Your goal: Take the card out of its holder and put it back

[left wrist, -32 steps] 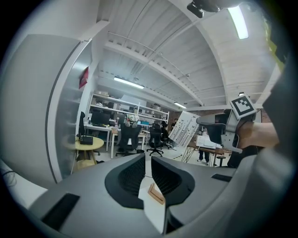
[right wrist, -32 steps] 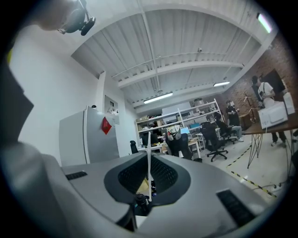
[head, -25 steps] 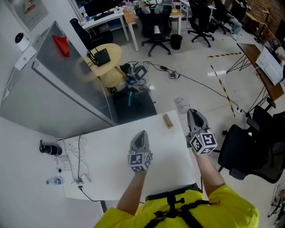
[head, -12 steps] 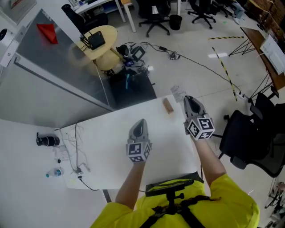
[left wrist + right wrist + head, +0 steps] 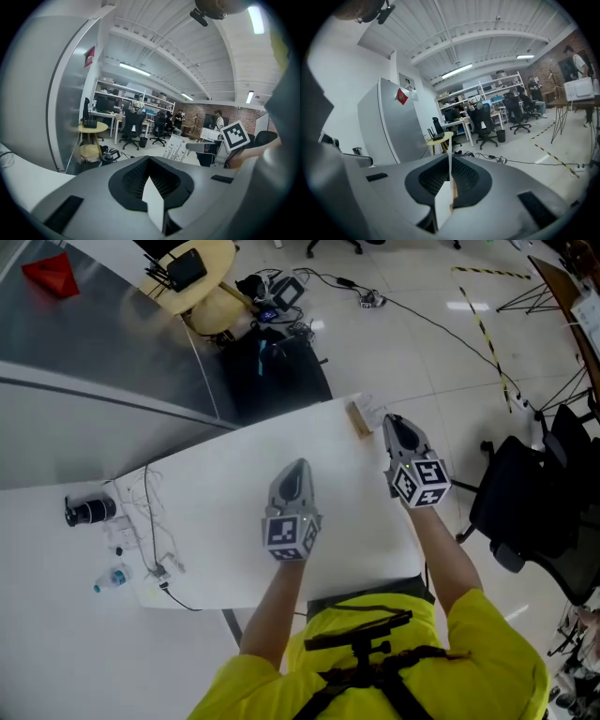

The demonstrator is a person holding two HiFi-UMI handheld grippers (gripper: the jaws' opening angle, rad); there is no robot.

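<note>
Standing at the far edge of one white table (image 5: pixel 216 493), one wooden card holder (image 5: pixel 358 418) sits just left of the right gripper (image 5: pixel 394 425); one card (image 5: pixel 449 165) shows only as a thin pale upright edge in the right gripper view. Two grippers are over the table, the left gripper (image 5: pixel 298 468) near its middle, both clenched with jaws together on nothing. By the table's left end are one black cylinder (image 5: pixel 87 512), one small bottle (image 5: pixel 112 579) and one tangle of white cable (image 5: pixel 155 521).
</note>
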